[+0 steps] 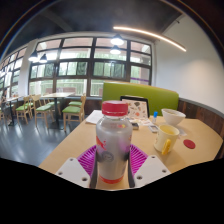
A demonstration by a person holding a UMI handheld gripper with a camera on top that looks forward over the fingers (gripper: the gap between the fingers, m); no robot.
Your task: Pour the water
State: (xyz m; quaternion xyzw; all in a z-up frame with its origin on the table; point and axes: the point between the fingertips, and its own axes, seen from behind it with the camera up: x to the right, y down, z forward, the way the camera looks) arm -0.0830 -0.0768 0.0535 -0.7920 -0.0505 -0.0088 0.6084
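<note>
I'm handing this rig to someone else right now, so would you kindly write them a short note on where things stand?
Gripper: fingers sit at either side of the bottle; whether they press on it cannot be told.
Bottle: upright on the table, red cap still on, between the fingers.
Cups: a yellow cup stands just right of the bottle, a white cup beyond it.
Done: bottle reached.
Left: the cap is on, so no pouring yet; open it, then pour, probably into a cup.
</note>
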